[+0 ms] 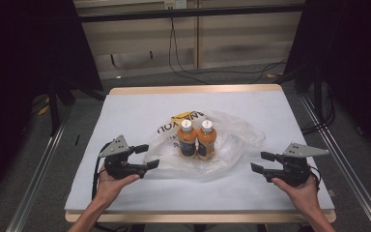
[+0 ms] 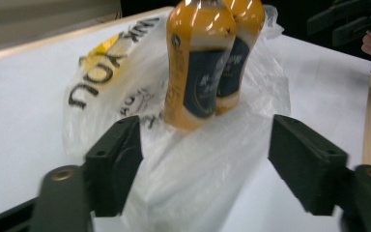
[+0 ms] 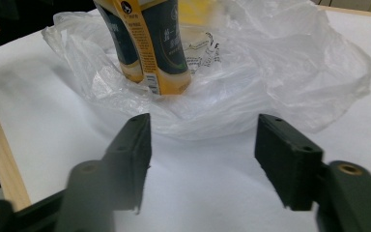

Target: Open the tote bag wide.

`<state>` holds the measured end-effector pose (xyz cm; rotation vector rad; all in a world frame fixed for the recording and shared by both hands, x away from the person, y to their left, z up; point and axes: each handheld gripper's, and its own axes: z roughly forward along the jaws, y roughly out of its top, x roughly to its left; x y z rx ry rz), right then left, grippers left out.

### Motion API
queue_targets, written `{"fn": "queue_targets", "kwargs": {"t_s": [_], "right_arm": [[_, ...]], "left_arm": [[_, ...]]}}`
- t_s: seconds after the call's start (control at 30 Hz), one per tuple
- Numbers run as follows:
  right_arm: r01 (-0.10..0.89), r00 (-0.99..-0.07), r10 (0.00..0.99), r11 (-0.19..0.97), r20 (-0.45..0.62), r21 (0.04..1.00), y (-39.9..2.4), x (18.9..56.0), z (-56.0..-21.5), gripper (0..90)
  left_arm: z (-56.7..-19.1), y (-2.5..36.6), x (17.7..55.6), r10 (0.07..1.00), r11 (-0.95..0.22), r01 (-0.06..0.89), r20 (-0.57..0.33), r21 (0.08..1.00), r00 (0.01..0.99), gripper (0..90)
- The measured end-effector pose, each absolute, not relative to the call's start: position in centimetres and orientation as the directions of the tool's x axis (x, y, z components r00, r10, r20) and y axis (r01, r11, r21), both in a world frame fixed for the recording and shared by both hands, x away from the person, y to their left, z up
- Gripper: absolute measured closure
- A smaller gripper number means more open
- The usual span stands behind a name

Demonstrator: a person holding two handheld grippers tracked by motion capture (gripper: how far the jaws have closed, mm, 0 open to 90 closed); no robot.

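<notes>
Standing on the white table (image 1: 125,108) is a crumpled clear plastic bag (image 1: 236,133), spread flat with two orange drink bottles (image 1: 196,139) upright side by side on its middle. Judged step: the bottles are set on the opened-out bag, and both grippers are off it; gathering the bag up around the bottles looks like the work in hand.

Left gripper (image 1: 146,155): jaws wide apart, nothing between the pads. The bag's near edge lies just past its fingertips, possibly touching the lower one; in the left gripper view the film runs into the gap, and the bottles stand ahead of the gap, apart from it.

Right gripper (image 1: 262,162): jaws likewise open and empty. Bag edge sits well ahead of the fingertips, bare table in between.

Next move, as judged: each gripper needs to advance to its side of the bag, pinch one thin layer of film near the rim, and lift inward without tipping the bottles. The film is slippery, so a shallow bite may slip.
</notes>
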<state>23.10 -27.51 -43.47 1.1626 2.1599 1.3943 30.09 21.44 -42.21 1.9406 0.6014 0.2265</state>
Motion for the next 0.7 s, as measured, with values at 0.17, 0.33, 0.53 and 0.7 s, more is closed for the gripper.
{"fn": "queue_targets", "kwargs": {"t_s": [0.17,0.33,0.53,0.7], "right_arm": [[0.456,-0.568,0.808,0.148,0.159,0.877,-28.3,21.7,-43.3,18.5],[0.458,-0.542,0.825,0.13,0.161,0.879,-29.0,21.1,-43.6,14.6],[0.425,-0.482,0.862,0.071,0.159,0.903,-30.1,20.3,-43.6,8.2],[0.441,-0.457,0.877,0.078,0.149,0.894,-30.1,20.2,-44.3,6.5]], "left_arm": [[-42.8,22.2,28.4,0.534,-0.34,0.303,-0.082,0.89,0.841,12.4],[-43.2,22.8,26.7,0.533,-0.347,0.29,-0.067,0.892,0.844,8.7],[-44.8,24.7,25.5,0.579,-0.299,0.323,-0.098,0.898,0.809,5.4],[-44.8,25.7,25.4,0.607,-0.283,0.331,-0.099,0.9,0.788,4.7]]}}
